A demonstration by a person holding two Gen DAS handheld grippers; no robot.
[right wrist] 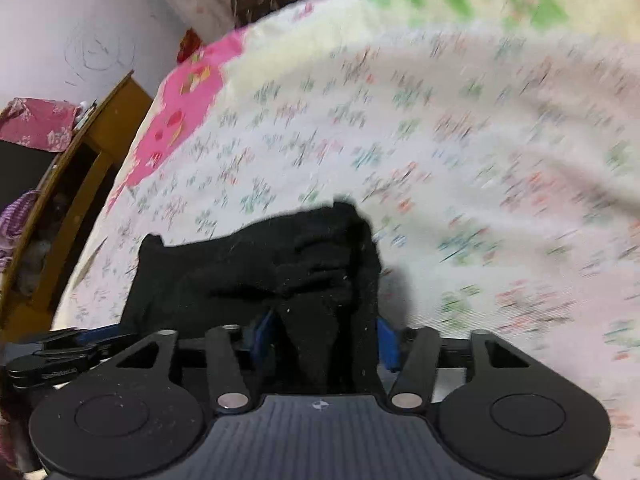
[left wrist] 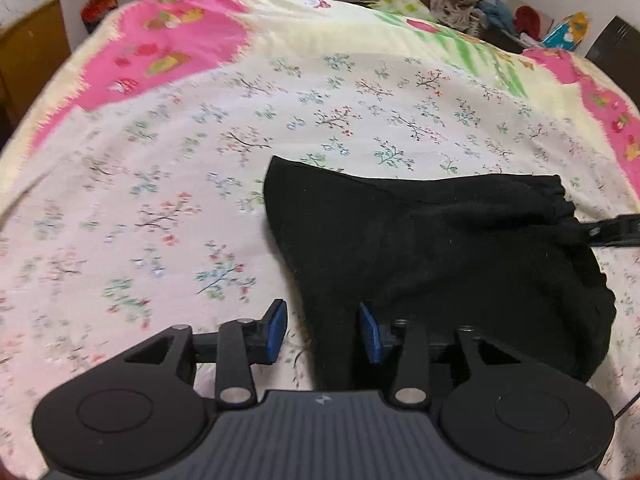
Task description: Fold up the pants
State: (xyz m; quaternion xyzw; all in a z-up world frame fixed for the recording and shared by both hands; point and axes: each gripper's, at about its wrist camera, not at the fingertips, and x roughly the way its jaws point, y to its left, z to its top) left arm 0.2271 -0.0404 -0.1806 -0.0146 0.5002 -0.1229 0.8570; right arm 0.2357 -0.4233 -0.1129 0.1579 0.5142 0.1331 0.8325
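Observation:
The black pants [left wrist: 432,248] lie bunched on the floral bedsheet [left wrist: 200,200]. My left gripper [left wrist: 323,330] is open, its blue pads [left wrist: 276,330] on either side of the pants' near edge, cloth between them. In the right wrist view the pants [right wrist: 260,272] hang over my right gripper [right wrist: 324,336], whose blue pads [right wrist: 388,344] stand apart with a thick fold of cloth between them; the view is blurred. The right gripper shows at the right edge of the left wrist view [left wrist: 616,232], at the waistband. The left gripper shows at the lower left of the right wrist view [right wrist: 60,352].
A wooden cabinet [right wrist: 80,168] stands left of the bed. Piled clothes and bags [left wrist: 520,20] lie at the bed's far right. A pink-patterned blanket [left wrist: 160,48] lies under the sheet at the far side.

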